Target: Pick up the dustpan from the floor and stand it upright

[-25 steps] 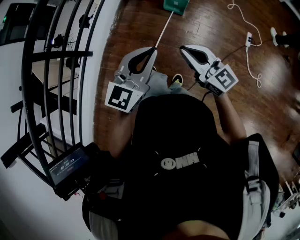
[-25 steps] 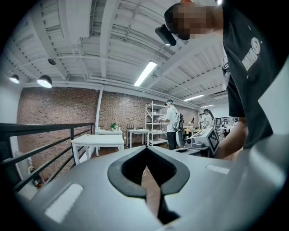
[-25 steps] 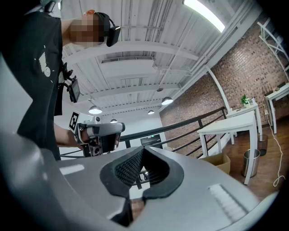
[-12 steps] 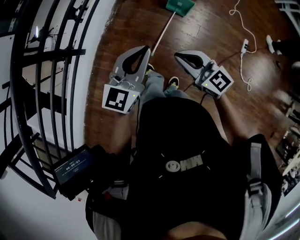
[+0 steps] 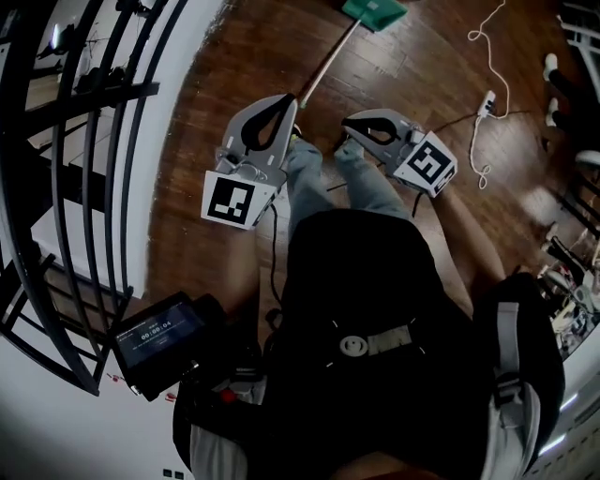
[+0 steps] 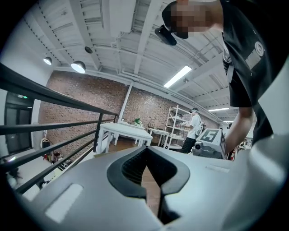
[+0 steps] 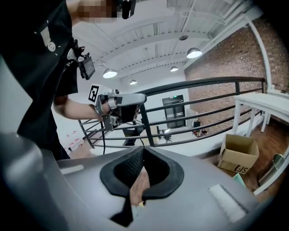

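The green dustpan [image 5: 375, 9] lies on the wooden floor at the top of the head view. Its long pale handle [image 5: 328, 61] runs down-left towards me. My left gripper [image 5: 292, 100] is held above the floor, jaws shut with nothing between them. In the picture its tip sits next to the near end of the handle; I cannot tell whether they touch. My right gripper [image 5: 348, 122] hangs to the right of the handle, also shut and empty. The person's legs show between the two grippers. In the right gripper view the left gripper [image 7: 117, 108] shows in front of the railing.
A black metal railing [image 5: 103, 141] runs along the left. A white cable with a power strip [image 5: 487, 103] lies on the floor at the right. A cardboard box [image 7: 239, 153] stands by the railing. A white table [image 6: 124, 131], shelves and another person [image 6: 194, 131] are farther off.
Both grippers have sunk, and the right one has drawn in leftwards towards the handle. The person has stepped forward; legs now show between the grippers. Both stay shut.
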Motion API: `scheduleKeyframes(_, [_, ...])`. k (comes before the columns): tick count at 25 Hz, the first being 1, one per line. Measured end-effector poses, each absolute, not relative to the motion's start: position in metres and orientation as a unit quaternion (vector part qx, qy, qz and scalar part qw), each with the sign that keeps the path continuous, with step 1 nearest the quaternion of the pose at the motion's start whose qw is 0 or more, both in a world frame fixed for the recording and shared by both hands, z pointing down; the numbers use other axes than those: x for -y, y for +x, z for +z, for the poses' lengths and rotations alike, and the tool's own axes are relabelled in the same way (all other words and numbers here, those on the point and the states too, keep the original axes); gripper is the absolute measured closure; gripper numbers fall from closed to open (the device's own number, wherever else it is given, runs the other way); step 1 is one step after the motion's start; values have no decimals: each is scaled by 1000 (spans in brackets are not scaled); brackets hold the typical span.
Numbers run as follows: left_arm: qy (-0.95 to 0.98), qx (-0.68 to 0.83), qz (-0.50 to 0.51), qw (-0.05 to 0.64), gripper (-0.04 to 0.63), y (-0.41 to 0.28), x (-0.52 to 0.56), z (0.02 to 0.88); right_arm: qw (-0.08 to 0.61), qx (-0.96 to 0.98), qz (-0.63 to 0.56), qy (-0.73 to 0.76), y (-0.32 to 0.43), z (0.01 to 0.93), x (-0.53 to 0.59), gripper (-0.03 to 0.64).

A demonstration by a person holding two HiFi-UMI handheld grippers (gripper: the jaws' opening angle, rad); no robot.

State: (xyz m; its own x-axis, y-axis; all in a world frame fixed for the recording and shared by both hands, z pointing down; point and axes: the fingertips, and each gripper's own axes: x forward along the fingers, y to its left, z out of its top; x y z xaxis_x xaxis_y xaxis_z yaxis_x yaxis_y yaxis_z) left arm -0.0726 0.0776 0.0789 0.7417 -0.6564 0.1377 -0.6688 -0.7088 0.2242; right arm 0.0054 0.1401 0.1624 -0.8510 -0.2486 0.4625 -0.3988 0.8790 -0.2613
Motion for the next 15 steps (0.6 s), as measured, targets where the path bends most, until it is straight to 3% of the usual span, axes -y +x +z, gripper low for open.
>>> scheduleKeyframes(6, [896,408,26,175,578,-81,-57,138,277,936,195,93,10,265,-122,614])
scheduleKeyframes(12, [829,504,49,235,578,-107,-53,268,351,891,286,20,17,509,-119,612])
scheduleKeyframes(15, [785,542,8,301,578,-117,-68,359,403,865,296,-37,11,631,-125,606])
